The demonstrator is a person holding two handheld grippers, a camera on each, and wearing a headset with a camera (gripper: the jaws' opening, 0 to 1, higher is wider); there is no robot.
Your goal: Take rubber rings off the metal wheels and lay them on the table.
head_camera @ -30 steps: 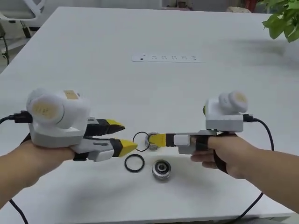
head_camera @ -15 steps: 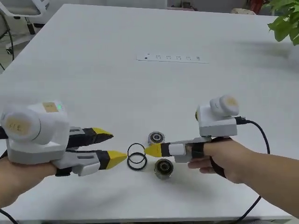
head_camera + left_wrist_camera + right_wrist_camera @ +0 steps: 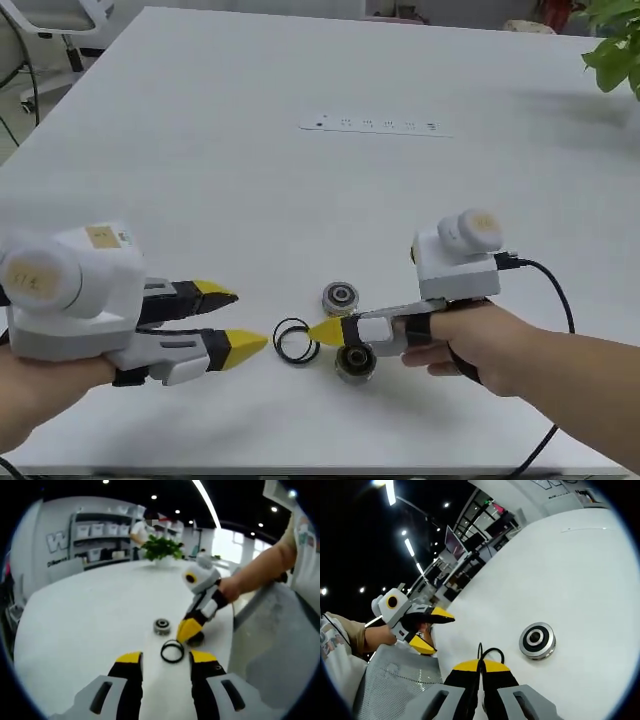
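Two metal wheels (image 3: 339, 297), rubber rings (image 3: 293, 341), white table (image 3: 200, 150)

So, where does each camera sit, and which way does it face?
Head view: on the headset, facing down at the table; left claw, right claw and the person's arms show.
Left gripper view: on the open left claw, facing the right claw and forearm.
Right gripper view: on the shut right claw, facing the left claw.
Shared: both gripper views show the rubber rings and a metal wheel.
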